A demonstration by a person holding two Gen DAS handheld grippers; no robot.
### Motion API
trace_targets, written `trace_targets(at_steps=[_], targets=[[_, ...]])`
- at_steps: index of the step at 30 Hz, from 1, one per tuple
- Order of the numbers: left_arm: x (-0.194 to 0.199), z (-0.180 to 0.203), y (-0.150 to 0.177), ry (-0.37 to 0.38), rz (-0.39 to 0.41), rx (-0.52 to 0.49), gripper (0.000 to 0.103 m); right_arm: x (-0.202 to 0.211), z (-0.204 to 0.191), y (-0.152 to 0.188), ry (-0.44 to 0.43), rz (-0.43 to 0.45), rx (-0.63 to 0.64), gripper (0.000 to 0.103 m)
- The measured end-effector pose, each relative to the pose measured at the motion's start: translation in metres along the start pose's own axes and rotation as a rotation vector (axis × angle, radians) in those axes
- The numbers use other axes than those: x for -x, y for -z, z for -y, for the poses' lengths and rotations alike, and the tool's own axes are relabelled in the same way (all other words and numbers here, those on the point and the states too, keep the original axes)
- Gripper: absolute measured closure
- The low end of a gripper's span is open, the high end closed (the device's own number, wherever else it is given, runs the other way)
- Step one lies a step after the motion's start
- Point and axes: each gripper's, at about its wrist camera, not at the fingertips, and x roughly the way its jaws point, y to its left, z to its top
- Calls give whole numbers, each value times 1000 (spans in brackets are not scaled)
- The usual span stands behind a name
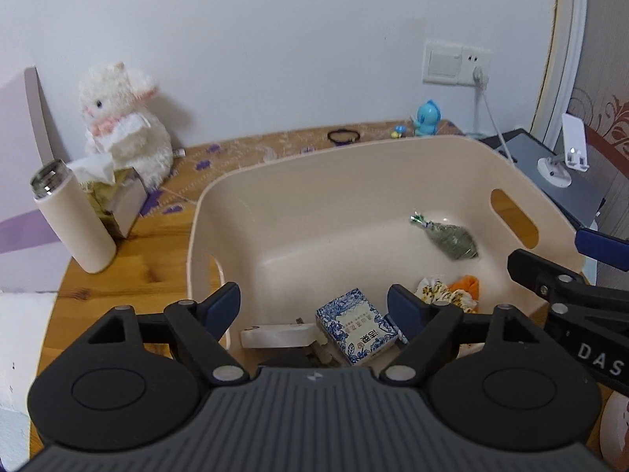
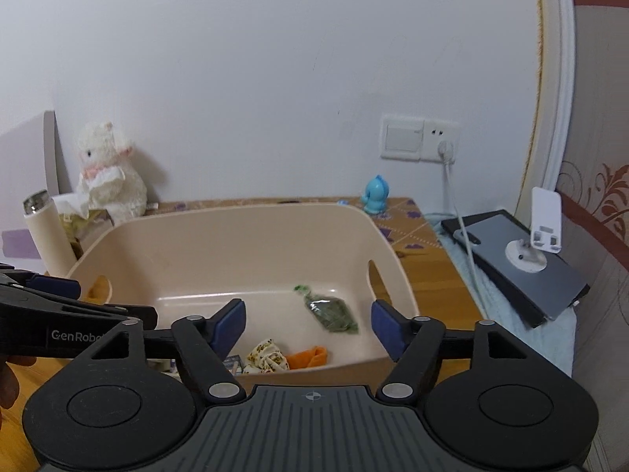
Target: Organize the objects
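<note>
The smooth beige plastic tub (image 1: pixel 354 181), rounded corners and slot handles, is sitting on the wooden bench (image 1: pixel 149 259). Inside it are lying a crinkly green packet (image 1: pixel 452 238), a blue-patterned carton (image 1: pixel 355 326), floral cloth (image 1: pixel 436 291) and an orange scrap (image 1: pixel 466 285). Both the left gripper (image 1: pixel 314 306) and right gripper (image 2: pixel 308 326) are hovering over the near rim, jaws spread wide, gripping nothing. A fluffy white plush (image 1: pixel 122 118) and matte cream flask (image 1: pixel 74 224) are standing off left.

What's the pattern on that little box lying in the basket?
The little box has a blue-and-white floral print with a pale label; the left wrist view shows it best.
</note>
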Motion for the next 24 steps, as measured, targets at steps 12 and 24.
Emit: trace_targets(at_steps=[12, 24], targets=[[56, -1, 31, -13, 111, -42, 20, 65, 0, 14, 2, 80, -13, 25], [108, -8, 82, 1, 188, -37, 20, 108, -5, 47, -8, 89, 11, 25]])
